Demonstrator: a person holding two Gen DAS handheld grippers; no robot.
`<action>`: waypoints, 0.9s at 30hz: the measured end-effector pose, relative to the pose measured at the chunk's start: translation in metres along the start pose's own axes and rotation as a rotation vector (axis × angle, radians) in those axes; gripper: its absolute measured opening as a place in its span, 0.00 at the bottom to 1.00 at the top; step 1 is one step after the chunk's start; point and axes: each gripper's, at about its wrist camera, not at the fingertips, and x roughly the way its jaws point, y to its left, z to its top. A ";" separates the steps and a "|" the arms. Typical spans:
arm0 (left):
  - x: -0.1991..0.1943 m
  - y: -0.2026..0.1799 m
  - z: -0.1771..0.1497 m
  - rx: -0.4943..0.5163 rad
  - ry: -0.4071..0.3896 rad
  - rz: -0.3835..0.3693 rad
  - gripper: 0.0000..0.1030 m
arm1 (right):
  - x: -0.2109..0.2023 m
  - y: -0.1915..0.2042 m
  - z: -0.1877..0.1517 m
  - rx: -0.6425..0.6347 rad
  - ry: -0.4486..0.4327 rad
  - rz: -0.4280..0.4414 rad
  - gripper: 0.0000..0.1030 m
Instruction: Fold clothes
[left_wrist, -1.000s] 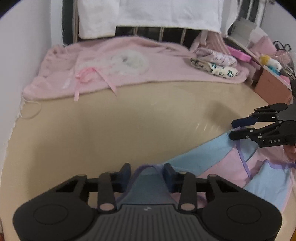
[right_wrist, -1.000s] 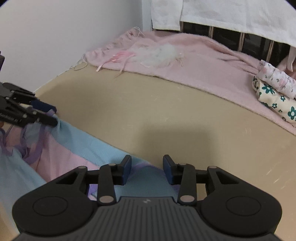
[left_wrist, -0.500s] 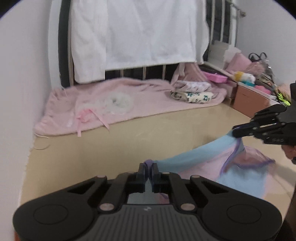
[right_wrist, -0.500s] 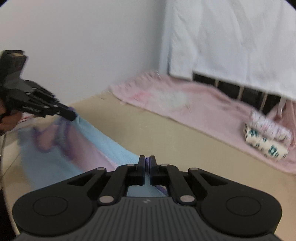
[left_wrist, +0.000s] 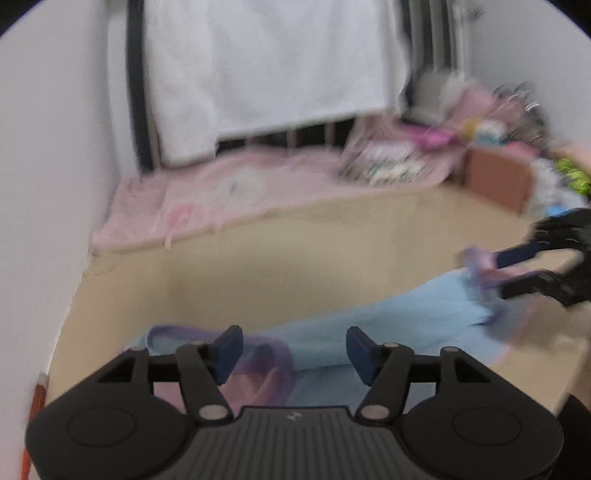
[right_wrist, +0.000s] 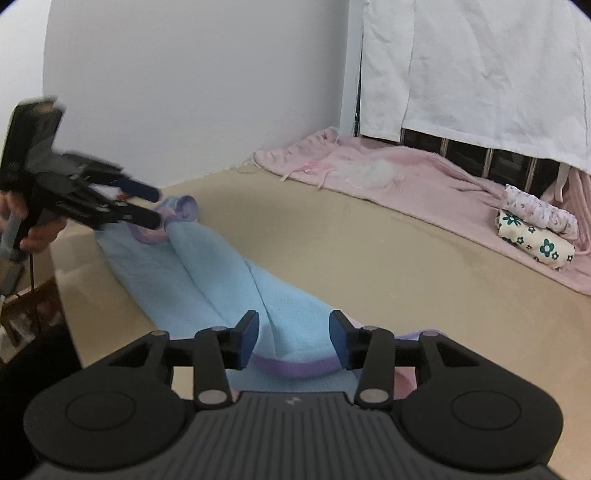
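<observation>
Both jaws gape wide: the left gripper (left_wrist: 293, 349) and right gripper (right_wrist: 293, 339) hover, gripping nothing, over the blue garment (right_wrist: 221, 273) on the tan table (right_wrist: 369, 251).

Left gripper (left_wrist: 293, 349): jaws spread wide, blue pads apart — nothing pinched between them.
Right gripper (right_wrist: 293, 339): jaws likewise wide apart, pads holding nothing.
Left hand (right_wrist: 35, 230): wrapped around its gripper's handle — fingers curled underneath, at the bed's left edge.
</observation>
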 end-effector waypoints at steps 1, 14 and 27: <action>0.009 0.003 0.004 -0.054 0.029 -0.007 0.56 | 0.004 0.003 -0.003 0.001 0.006 -0.001 0.42; -0.038 0.008 -0.054 -0.194 -0.051 -0.012 0.10 | 0.025 0.014 -0.017 0.063 0.086 -0.041 0.29; -0.021 0.029 -0.004 -0.291 -0.038 0.209 0.50 | 0.014 -0.023 0.004 0.265 0.026 -0.225 0.31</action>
